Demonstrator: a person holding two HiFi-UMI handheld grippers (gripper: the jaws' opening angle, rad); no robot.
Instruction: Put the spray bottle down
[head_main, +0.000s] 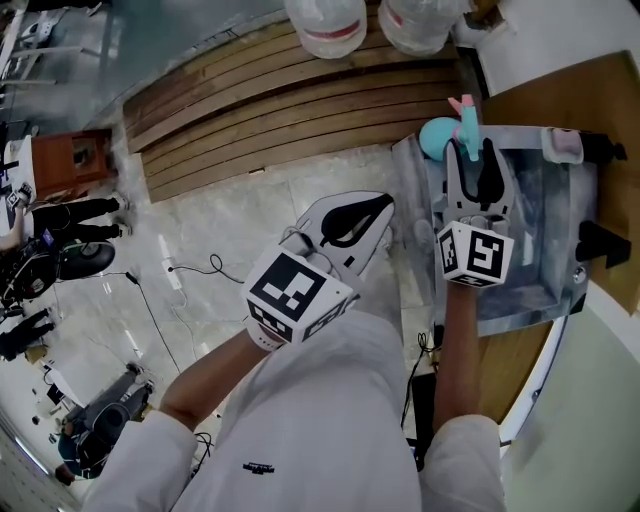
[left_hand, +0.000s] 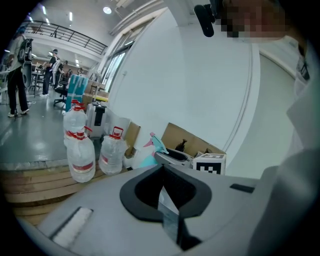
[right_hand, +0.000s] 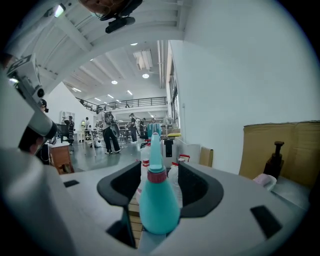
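The teal, pear-shaped plastic spray bottle (right_hand: 159, 202) is seen in the right gripper view standing between the spread jaws of the right gripper (right_hand: 159, 172), with neither pressed on it. Only the head view places it at the far left corner of a grey plastic-covered tray (head_main: 540, 290). The left gripper (left_hand: 162, 169) is held over the floor, jaws pressed together on nothing. Clear water jugs (left_hand: 80, 150) stand beyond on a slatted wooden platform (head_main: 290, 100).

Wooden table (head_main: 510, 365) bears a grey tray (head_main: 530, 300). The spray bottle (head_main: 438, 137) stands upright at the tray's far left corner. Left of the tray, down on the floor (head_main: 200, 230), a slatted pallet (head_main: 300, 110) holds two water jugs (head_main: 325, 25).
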